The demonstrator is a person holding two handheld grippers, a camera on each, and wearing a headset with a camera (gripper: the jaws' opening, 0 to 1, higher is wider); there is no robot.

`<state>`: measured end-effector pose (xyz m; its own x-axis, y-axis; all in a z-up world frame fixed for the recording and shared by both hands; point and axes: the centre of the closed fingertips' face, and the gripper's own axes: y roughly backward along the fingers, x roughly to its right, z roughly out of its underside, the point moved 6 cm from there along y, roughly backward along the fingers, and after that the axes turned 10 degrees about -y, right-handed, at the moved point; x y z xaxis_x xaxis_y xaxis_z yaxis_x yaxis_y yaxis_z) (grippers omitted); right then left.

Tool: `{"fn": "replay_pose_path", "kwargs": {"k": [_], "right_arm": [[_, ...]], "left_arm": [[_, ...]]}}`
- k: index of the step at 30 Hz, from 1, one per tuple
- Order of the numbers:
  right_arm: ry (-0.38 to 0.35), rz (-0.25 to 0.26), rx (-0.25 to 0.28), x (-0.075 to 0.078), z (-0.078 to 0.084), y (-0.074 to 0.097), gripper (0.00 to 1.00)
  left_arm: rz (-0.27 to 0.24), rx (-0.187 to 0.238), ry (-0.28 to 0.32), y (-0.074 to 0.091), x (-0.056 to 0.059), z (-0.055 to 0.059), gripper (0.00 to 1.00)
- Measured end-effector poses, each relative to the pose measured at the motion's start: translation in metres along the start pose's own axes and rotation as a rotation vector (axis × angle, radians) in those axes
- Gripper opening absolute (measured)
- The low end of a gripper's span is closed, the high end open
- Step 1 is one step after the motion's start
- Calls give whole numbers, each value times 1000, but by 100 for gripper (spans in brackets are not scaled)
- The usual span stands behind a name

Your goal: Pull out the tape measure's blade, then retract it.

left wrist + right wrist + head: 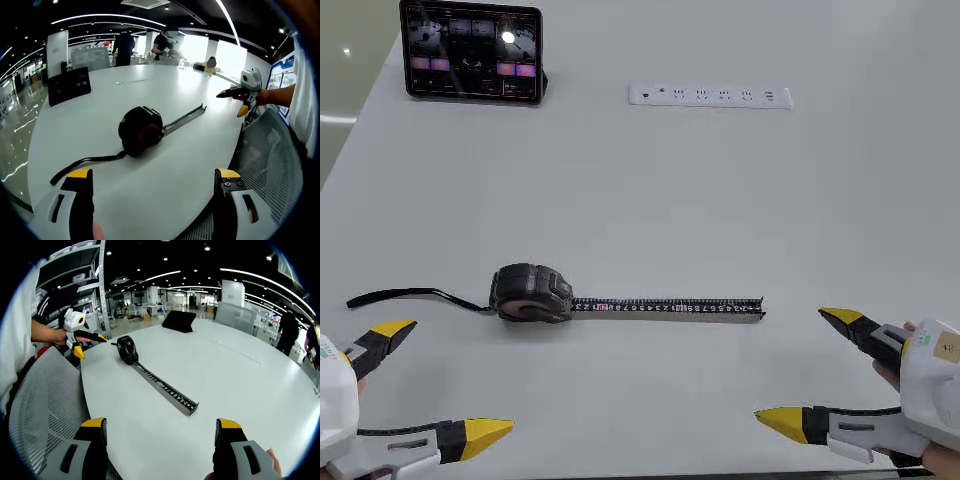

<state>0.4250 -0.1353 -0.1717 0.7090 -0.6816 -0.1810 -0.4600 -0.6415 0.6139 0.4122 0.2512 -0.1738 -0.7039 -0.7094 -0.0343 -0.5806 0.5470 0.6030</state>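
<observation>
The left hand-held gripper hovers low over the white counter with its yellow-tipped jaws spread wide and nothing between them. The right hand-held gripper is held the same way, jaws wide apart and gripping nothing.

The tape measure lies on the counter just ahead of the left hand-held gripper; in the left gripper view its dark case sits between that gripper's two jaws, apart from both. Its blade is drawn out and lies flat on the counter, running from the case across toward the right hand-held gripper. The blade's hooked end stops near that gripper's jaws without touching them; in the right gripper view it lies ahead between the two jaw tips. A black wrist strap trails from the case on the side away from the blade, ahead of the left hand-held gripper's outer jaw.

Well beyond both grippers, at the far side of the counter, a tablet stands propped with its screen lit, and a white power strip lies flat.
</observation>
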Motion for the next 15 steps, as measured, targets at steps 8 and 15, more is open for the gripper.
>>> {"fn": "replay_pose_path", "kwargs": {"k": [8,15], "right_arm": [[1,-4,3,0,-2,-2,88],[2,-5,2,0,-2,-2,88]], "left_arm": [[-5,3,1,1,-3,-2,99],[-8,3,4,1,-3,-1,99]]}}
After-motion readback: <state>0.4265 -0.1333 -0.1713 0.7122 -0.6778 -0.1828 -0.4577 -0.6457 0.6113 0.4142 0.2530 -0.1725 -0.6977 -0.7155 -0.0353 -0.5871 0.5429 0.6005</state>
